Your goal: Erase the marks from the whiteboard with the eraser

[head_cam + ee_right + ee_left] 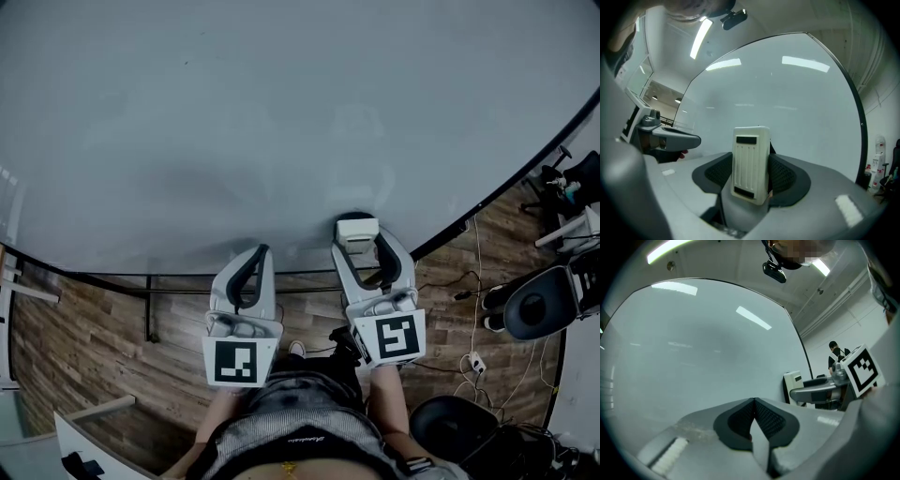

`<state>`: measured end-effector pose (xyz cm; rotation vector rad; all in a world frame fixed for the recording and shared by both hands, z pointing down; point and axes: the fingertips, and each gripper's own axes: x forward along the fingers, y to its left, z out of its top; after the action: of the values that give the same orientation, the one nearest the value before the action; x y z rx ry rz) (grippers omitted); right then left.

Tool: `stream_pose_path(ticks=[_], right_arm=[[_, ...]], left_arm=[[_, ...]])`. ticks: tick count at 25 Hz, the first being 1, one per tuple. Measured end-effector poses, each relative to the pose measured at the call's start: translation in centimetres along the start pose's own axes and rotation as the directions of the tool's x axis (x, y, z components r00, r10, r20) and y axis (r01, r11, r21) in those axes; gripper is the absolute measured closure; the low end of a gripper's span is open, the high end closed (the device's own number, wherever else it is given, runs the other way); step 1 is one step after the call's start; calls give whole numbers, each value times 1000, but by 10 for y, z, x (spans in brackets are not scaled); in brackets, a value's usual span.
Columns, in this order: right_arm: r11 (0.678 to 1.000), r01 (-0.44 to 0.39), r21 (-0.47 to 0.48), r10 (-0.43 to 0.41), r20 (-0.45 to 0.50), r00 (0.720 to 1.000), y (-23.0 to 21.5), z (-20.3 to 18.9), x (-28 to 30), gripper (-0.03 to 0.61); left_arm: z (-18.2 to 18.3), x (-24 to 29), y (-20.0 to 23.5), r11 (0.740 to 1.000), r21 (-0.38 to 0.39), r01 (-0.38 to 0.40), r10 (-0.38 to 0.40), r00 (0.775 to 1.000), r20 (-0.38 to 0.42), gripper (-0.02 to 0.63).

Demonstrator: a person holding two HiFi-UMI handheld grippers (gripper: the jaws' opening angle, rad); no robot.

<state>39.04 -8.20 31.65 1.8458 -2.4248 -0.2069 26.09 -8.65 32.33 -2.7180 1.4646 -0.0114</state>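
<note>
We've got 2 grippers side by side, both aimed at the whiteboard (281, 112). The right gripper (366, 246) clamps the white eraser (357, 231) upright, up by the board's lower edge. On its left, the left gripper (260, 255) has its jaws pressed together on nothing.

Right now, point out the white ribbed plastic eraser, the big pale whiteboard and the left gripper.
white ribbed plastic eraser (751, 164): right gripper view, middle of its ribbed back.
big pale whiteboard (281, 122): head view, bare board surface.
left gripper (753, 405): left gripper view, where its closed tips meet.
</note>
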Motion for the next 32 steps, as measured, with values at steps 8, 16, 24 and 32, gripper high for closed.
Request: stream_pose_path(ticks=[8, 16, 24, 32], right_arm=[[999, 33, 26, -33, -14, 999, -24, -2, -16, 334], [999, -18, 37, 15, 82, 997, -11, 55, -13, 337], [997, -18, 68, 11, 112, 994, -6, 58, -10, 337], [994, -38, 101, 42, -36, 998, 17, -15, 11, 337]], left_arm=[[-1, -4, -9, 1000, 8, 7, -7, 1000, -9, 609], [0, -9, -15, 1000, 7, 12, -12, 1000, -14, 609], [-5, -26, -15, 999, 20, -30, 30, 999, -22, 609], [-21, -31, -6, 999, 0, -54, 54, 995, -78, 609]])
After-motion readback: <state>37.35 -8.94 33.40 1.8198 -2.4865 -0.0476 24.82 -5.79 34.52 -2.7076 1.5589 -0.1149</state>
